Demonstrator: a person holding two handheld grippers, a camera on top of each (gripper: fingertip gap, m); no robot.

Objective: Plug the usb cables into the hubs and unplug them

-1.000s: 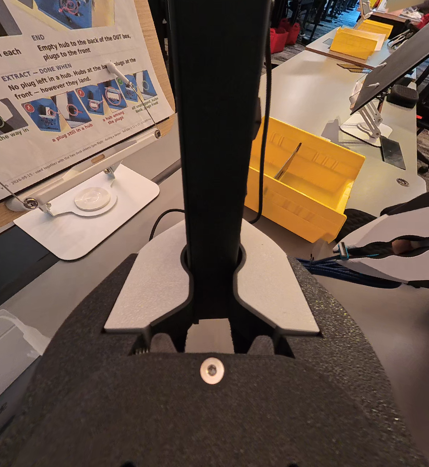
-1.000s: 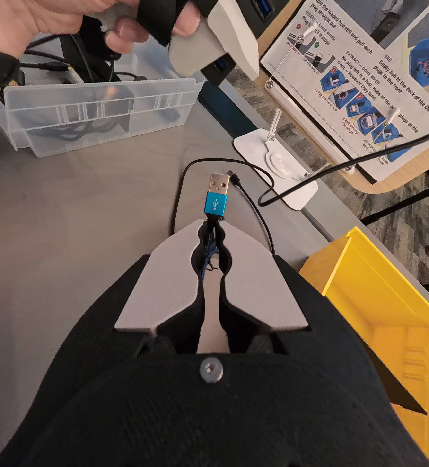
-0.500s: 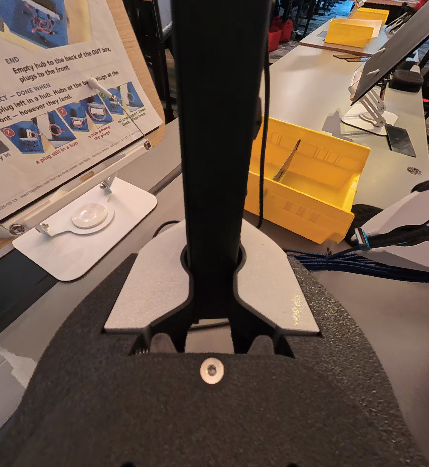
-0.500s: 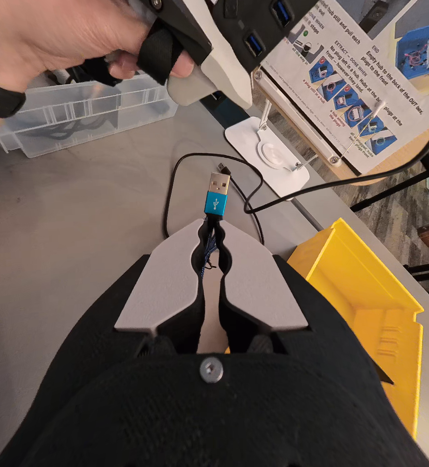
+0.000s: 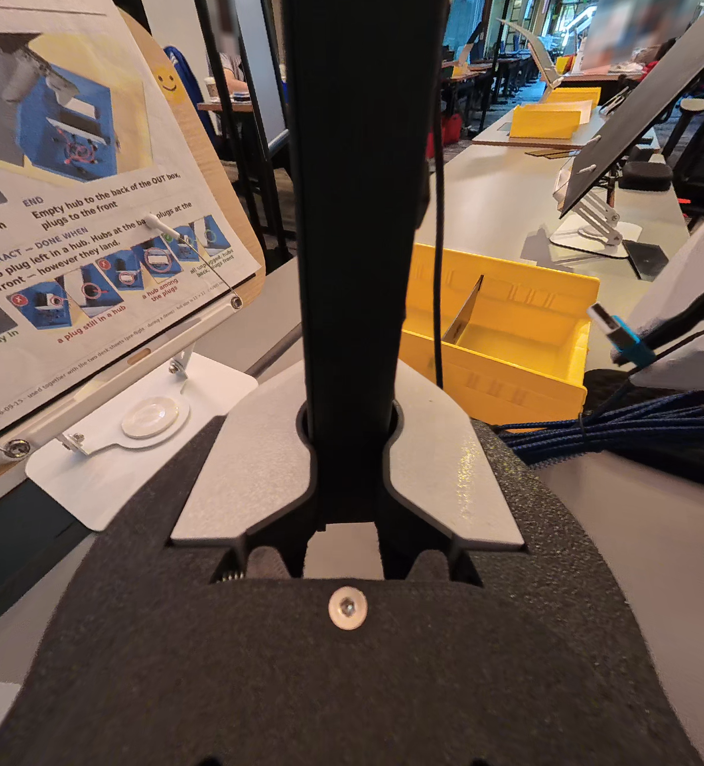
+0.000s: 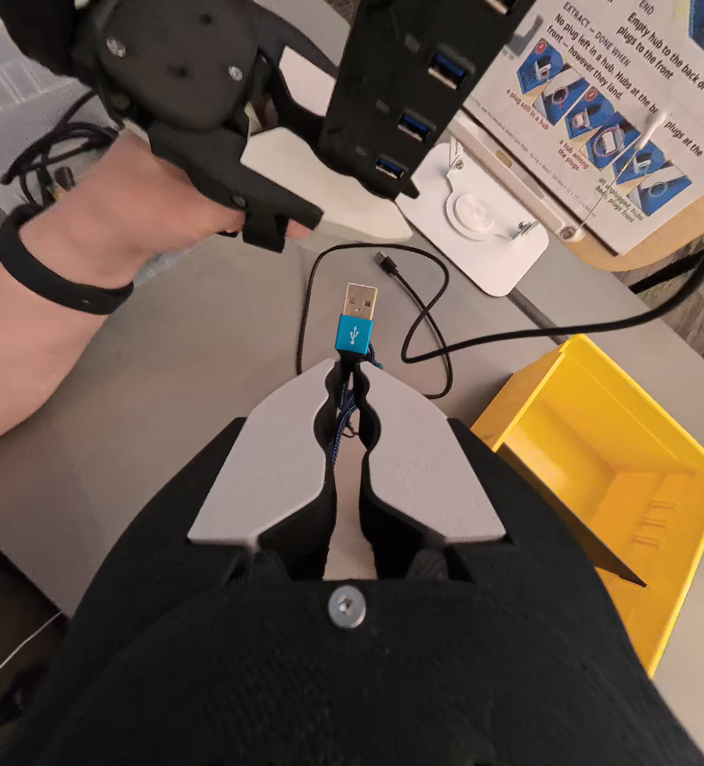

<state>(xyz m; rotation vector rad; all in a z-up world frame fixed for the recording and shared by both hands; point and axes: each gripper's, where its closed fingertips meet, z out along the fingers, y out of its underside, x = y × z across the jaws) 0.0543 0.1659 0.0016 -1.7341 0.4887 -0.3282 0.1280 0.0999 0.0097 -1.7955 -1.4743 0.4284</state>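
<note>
Protruding ahead of right hand-held gripper [image 6: 348, 364]: plug [image 6: 354, 321]

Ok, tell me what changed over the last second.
The left claw swung the black hub down and in toward the blue USB plug, so its ports now sit just above the plug; nothing is plugged in yet. Unchanged: the right claw stays shut on the plug's cable, and the left claw stays shut on the hub.

The left tool [image 5: 350, 422] is clamped on something black; the right tool [image 6: 347, 364] is pinched closed, its tips toward twelve o'clock.
</note>
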